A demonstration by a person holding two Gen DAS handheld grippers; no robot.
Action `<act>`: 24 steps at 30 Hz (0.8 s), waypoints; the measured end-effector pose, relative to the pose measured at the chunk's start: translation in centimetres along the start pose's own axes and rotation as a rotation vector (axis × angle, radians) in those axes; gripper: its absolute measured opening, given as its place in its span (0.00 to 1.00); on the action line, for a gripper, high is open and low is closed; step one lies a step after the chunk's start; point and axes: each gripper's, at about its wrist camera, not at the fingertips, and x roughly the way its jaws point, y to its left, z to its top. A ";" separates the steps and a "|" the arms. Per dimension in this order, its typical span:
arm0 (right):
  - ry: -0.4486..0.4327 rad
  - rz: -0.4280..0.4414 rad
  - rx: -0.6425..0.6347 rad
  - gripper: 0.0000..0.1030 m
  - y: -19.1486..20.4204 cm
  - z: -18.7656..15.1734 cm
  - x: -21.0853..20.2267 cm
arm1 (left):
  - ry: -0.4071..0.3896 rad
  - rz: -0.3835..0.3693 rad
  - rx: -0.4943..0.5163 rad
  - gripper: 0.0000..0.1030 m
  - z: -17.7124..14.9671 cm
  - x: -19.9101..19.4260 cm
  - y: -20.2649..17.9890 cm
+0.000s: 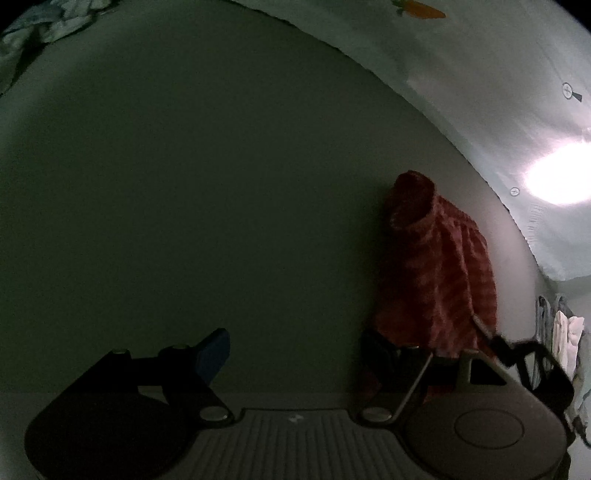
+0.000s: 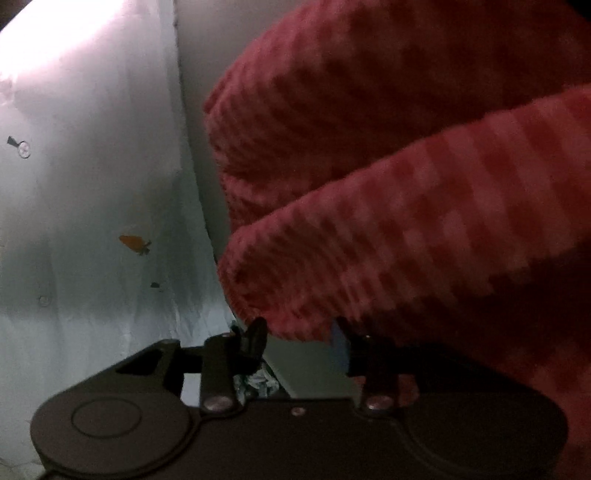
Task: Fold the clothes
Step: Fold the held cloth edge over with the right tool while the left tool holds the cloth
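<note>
A red striped knit garment (image 1: 439, 269) hangs in a bunch at the right of the left wrist view, against a dark wall. My left gripper (image 1: 295, 350) is open and empty; the garment drapes just behind its right finger (image 1: 384, 354). In the right wrist view the same red garment (image 2: 388, 177) fills the upper right, very close, in thick folds. My right gripper (image 2: 301, 338) is open, and a fold of the garment hangs down between its two fingers.
A pale sheet with small carrot prints (image 1: 480, 74) covers the surface at the top right, with a bright glare patch (image 1: 561, 177). It also shows in the right wrist view (image 2: 92, 221). Crumpled light cloth (image 1: 48, 22) lies at the top left. White cloth (image 1: 565, 339) hangs at the right edge.
</note>
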 end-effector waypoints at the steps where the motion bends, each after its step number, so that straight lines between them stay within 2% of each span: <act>1: 0.019 0.001 0.018 0.43 -0.1 -0.1 0.3 | 0.004 -0.003 0.000 0.76 0.0 0.2 -0.2; 4: 0.061 0.003 0.064 0.46 -0.5 -0.1 1.2 | 0.020 0.003 -0.001 0.76 -0.2 0.8 -0.5; 9: 0.042 0.022 0.132 0.44 -0.5 0.9 2.3 | 0.034 0.027 0.009 0.76 -0.5 1.2 -0.9; 10: 0.039 0.032 0.164 0.39 -0.6 1.1 2.2 | 0.034 0.028 0.009 0.76 -0.5 1.2 -0.9; 11: 0.032 0.043 0.189 0.25 -0.7 1.3 2.3 | 0.033 0.030 0.011 0.76 -0.4 1.2 -1.0; 13: 0.012 0.065 0.201 0.11 -0.3 1.4 2.3 | 0.028 0.037 0.020 0.76 -0.3 1.2 -1.2; 14: 0.009 0.089 0.206 0.10 0.0 1.5 2.1 | 0.027 0.041 0.026 0.76 -0.2 1.2 -1.4; 19: -0.028 0.230 0.267 0.08 0.8 2.4 0.5 | 0.022 0.054 0.053 0.76 0.5 1.3 -2.1; 22: -0.109 0.317 0.288 0.08 1.0 4.0 -1.1 | 0.024 0.053 0.066 0.76 0.8 1.6 -2.6; 24: -0.181 0.338 0.315 0.10 0.8 5.1 -2.3 | 0.025 0.054 0.077 0.76 1.0 1.7 -2.9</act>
